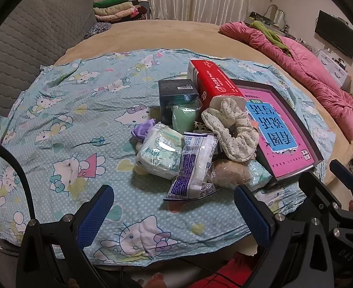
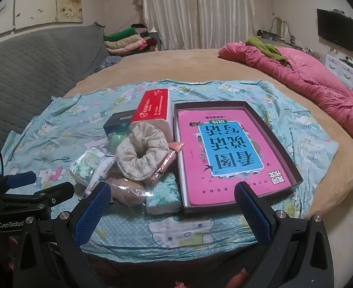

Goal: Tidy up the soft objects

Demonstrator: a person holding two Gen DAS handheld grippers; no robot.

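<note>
Both my jaws stand wide and empty: the left gripper (image 1: 174, 213) low in its frame over the patterned sheet (image 1: 63, 110) on the bed, the right gripper (image 2: 172, 212) low in its own frame before the pile.

The soft things lie heaped at the centre of the left view, pressed against the dark tray (image 2: 294, 170) that holds a pink book (image 2: 224, 153). On top sits the floral scrunchie (image 1: 231, 132), leaning on the red tissue box (image 1: 212, 84). I judge it light, limp and easily squashed, so I would pinch one side of its ring, not the hole.

The tissue packs (image 1: 159, 153) and the plastic-wrapped pad pack (image 1: 195, 165) look light but slick; I would close across their short width, mid-body, so the film does not slide out.
</note>
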